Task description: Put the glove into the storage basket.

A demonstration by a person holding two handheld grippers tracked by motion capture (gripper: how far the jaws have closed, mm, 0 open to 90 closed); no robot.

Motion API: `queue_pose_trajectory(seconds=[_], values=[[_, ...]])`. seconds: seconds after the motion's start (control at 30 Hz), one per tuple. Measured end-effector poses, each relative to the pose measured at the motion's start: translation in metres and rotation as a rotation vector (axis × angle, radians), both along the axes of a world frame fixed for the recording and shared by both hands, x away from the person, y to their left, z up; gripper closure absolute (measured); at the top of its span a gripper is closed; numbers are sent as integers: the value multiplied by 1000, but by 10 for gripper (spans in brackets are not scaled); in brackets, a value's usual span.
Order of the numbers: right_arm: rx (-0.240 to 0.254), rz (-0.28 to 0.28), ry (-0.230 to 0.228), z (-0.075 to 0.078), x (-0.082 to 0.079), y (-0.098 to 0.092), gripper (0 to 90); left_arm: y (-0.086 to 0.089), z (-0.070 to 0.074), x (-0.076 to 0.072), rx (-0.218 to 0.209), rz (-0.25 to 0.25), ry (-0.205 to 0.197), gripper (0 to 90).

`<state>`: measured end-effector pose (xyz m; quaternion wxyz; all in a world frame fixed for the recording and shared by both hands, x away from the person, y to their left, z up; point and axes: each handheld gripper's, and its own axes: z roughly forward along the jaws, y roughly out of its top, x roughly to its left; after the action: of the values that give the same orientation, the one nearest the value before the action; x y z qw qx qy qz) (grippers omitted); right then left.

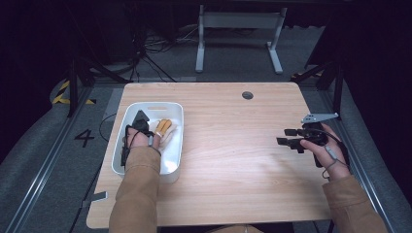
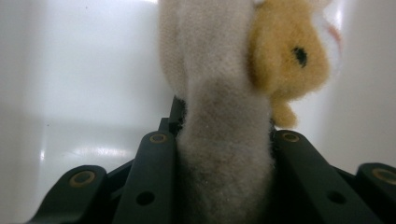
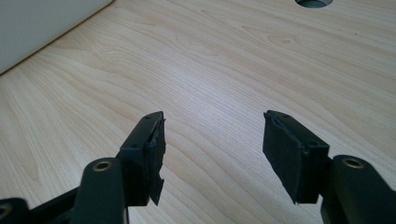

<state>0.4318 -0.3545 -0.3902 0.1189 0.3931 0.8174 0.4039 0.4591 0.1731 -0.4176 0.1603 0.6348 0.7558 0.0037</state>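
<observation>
My left gripper (image 1: 142, 127) is down in the white bin (image 1: 127, 116) at the table's (image 1: 233, 160) left side, jaws clamped tight on the plush toy (image 2: 224, 140), which sits inside that bin. Over on the right, my right gripper (image 1: 290, 137) hangs above bare wood, jaws wide apart, nothing between them.

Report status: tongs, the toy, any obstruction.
Left tongs shut on beige-and-tan plush toy inside white plastic bin. Right tongs open, empty, over light wooden table. Nothing in the way.
</observation>
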Motion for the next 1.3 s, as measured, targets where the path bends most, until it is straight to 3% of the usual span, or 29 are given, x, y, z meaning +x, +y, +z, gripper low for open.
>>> queue_pose_trajectory(seconds=[0.27, 0.33, 0.37, 0.4, 0.43, 0.63, 0.73, 0.77, 0.97, 1.3], values=[[-4, -1, 1, 0, 0, 1, 396, -1, -6, 0, -2, -8, 8, 659], [-6, -1, 2, -1, 0, 1, 396, -2, -8, -1, -7, 1, 10, 572], [-5, 3, 3, -1, 0, 1, 396, -3, -8, -1, 0, -12, 5, 474], [-5, 3, 3, -1, 0, 1, 396, -3, -9, -1, 6, -21, -6, 474], [-5, 2, 5, -1, 0, 1, 396, -5, -10, -2, 6, -18, -12, 358], [-8, 0, 4, -1, -1, 2, 394, -8, -6, -3, 38, -4, -33, 284], [-6, 2, 4, -1, -1, 2, 394, -10, -3, -4, 74, -4, -30, 191], [-5, 2, 5, 0, -1, 2, 394, -12, 0, -4, 73, -6, -58, 220], [-4, 3, 4, 0, -1, 2, 393, -18, 13, -4, 97, -40, -112, 208], [0, 3, 0, 0, 0, 1, 392, -22, 39, -3, 189, -106, -130, 227]])
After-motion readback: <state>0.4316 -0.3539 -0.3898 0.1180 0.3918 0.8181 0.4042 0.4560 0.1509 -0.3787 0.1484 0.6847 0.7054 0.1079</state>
